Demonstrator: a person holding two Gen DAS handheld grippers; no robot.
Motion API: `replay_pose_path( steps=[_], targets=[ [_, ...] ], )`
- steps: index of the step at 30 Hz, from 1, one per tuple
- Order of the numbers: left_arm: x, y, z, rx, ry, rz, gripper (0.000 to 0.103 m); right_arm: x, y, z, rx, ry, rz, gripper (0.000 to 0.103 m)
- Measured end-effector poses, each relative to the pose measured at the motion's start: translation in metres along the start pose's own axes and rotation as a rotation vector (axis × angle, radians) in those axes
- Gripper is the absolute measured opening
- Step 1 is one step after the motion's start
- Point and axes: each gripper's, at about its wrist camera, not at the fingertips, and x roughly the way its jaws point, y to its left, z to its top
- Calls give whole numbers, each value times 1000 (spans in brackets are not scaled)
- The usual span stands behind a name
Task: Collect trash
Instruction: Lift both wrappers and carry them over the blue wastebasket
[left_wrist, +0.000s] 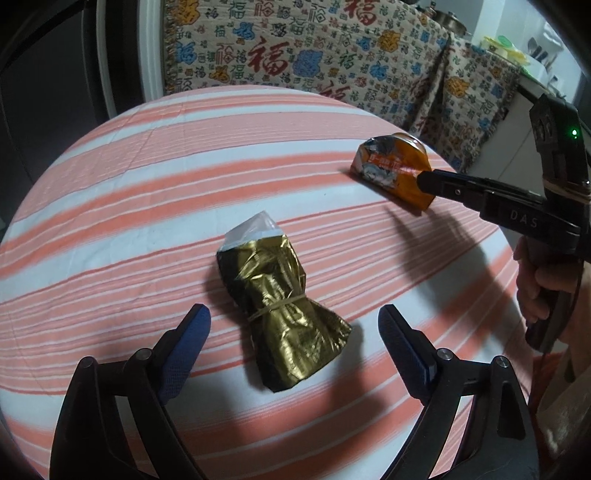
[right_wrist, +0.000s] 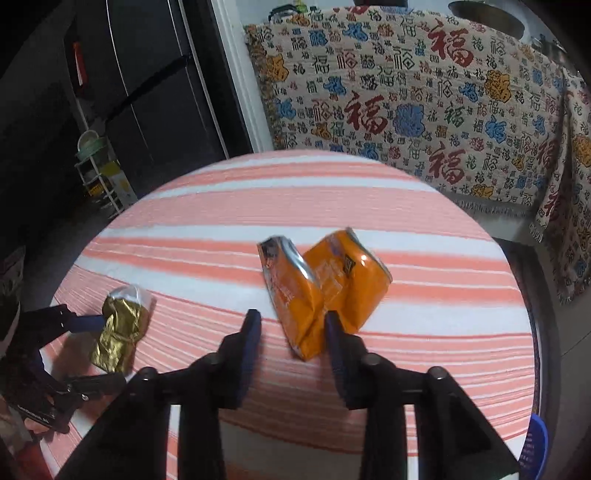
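A round table (left_wrist: 110, 184) draped in orange-and-white striped cloth stands before a patterned throw (left_wrist: 295, 48). In the left wrist view, the left gripper (left_wrist: 293, 325) is spread wide around a crumpled gold foil packet (left_wrist: 280, 306) lying on the cloth, pads not touching it. In the right wrist view, the right gripper (right_wrist: 293, 325) stands partly apart; a crushed orange packet (right_wrist: 321, 288) lies at its fingertips, against the right finger, not pinched.
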Motion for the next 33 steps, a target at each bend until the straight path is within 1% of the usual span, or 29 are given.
replay_pose_path(
  steps=[2,3,4,5,6,8,11,14,18,22,27,30,33],
  targets=[
    [4,0,1,-13,0,19,89,4,-2,3,16,6,0,39],
    [5,-1,2,-5,-8,37,83,7,-4,3,28,14,-3,41],
    [5,-3,3,11,-12,53,74,14,-8,4,48,22,-4,41],
    [4,-4,3,28,-16,65,51,19,-11,4,67,30,8,37],
    [3,-4,3,37,-20,68,38,24,-13,4,87,47,31,26],
    [2,2,3,6,-22,38,34,24,-14,2,118,48,38,25],
    [-2,9,4,-28,-38,14,31,13,-6,-1,79,27,22,25],
    [-8,5,5,-26,-62,-7,30,-7,-1,-5,53,0,13,24],
    [-10,-11,6,-17,-62,-34,29,-35,-4,-11,32,-25,5,24],
    [-15,-45,11,35,-69,-60,29,-64,-17,-20,42,-51,-11,24],
    [-22,-98,24,74,-85,-136,29,-104,-40,-30,68,-102,-46,24],
    [-22,-142,33,114,-89,-184,29,-133,-64,-36,108,-142,-82,24],
    [-19,-193,39,178,-91,-229,29,-161,-91,-41,160,-183,-128,24]
  ],
)
